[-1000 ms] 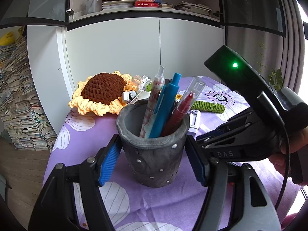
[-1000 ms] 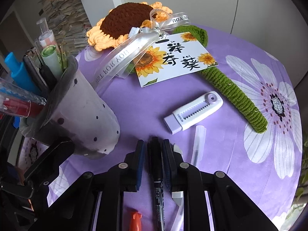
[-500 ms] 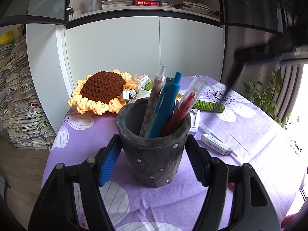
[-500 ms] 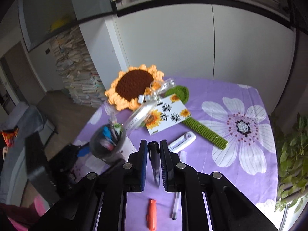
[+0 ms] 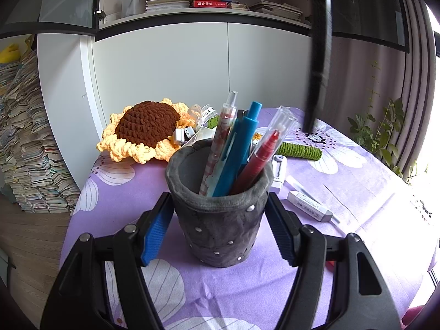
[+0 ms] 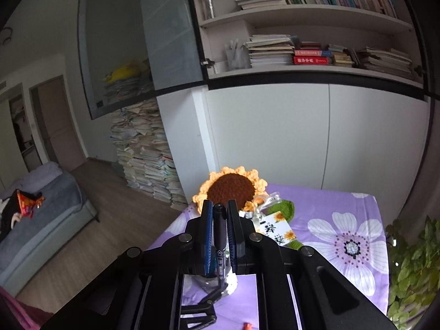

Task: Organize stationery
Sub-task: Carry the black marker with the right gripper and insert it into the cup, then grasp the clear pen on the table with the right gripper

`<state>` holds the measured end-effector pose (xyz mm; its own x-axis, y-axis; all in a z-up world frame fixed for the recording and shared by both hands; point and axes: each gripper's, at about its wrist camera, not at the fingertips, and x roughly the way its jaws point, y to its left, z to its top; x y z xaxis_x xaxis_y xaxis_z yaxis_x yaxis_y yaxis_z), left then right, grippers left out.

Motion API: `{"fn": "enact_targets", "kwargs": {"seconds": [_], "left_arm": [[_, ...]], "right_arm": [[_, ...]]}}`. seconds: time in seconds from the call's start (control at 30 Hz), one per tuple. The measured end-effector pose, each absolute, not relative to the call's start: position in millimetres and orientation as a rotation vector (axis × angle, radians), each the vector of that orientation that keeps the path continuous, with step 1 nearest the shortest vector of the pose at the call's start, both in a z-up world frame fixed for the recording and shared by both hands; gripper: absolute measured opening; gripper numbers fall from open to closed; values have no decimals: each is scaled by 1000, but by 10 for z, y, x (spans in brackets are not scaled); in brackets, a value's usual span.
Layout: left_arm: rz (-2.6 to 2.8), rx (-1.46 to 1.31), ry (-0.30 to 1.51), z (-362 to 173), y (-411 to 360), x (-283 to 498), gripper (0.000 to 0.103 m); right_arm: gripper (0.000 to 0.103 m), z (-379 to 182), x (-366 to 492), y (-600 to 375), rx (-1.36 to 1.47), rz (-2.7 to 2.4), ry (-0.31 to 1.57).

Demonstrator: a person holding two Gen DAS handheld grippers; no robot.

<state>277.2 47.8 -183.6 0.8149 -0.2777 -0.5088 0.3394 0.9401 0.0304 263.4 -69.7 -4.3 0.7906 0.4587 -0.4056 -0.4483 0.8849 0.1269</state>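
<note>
I am bracing the grey pen holder (image 5: pixel 220 214) between my left gripper (image 5: pixel 217 233) fingers. My right gripper (image 6: pixel 220 233) fingers are pinching a black marker (image 6: pixel 220 236), hanging at two o'clock above the holder; next, lowering it in tip-first.

"YOU", perhaps, on ribbon (image 5: pixel 205 112)

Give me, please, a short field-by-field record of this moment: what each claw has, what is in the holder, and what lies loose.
left claw: shut on grey pen holder
right claw: shut on black marker, raised over the table
holder contents: red pen, teal pen, patterned pen
loose on purple tablecloth: eraser, correction tape
backdrop: crochet sunflower
</note>
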Motion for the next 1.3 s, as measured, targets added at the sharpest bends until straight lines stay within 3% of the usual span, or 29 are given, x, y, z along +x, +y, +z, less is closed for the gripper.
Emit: {"fn": "enact_targets", "kwargs": {"seconds": [0.2, 0.67, 1.03, 1.3], "left_arm": [[-331, 121, 526, -1843, 480, 2774, 68], [-331, 120, 527, -1841, 480, 2776, 68], [-331, 120, 527, -1839, 480, 2777, 68], [-331, 121, 528, -1844, 484, 2787, 68]], "right_arm": [[11, -41, 2676, -569, 15, 530, 437], [11, -758, 2989, -458, 13, 562, 649], [11, -865, 2951, -946, 98, 465, 699], [11, -1799, 3658, -1420, 193, 246, 1061]]}}
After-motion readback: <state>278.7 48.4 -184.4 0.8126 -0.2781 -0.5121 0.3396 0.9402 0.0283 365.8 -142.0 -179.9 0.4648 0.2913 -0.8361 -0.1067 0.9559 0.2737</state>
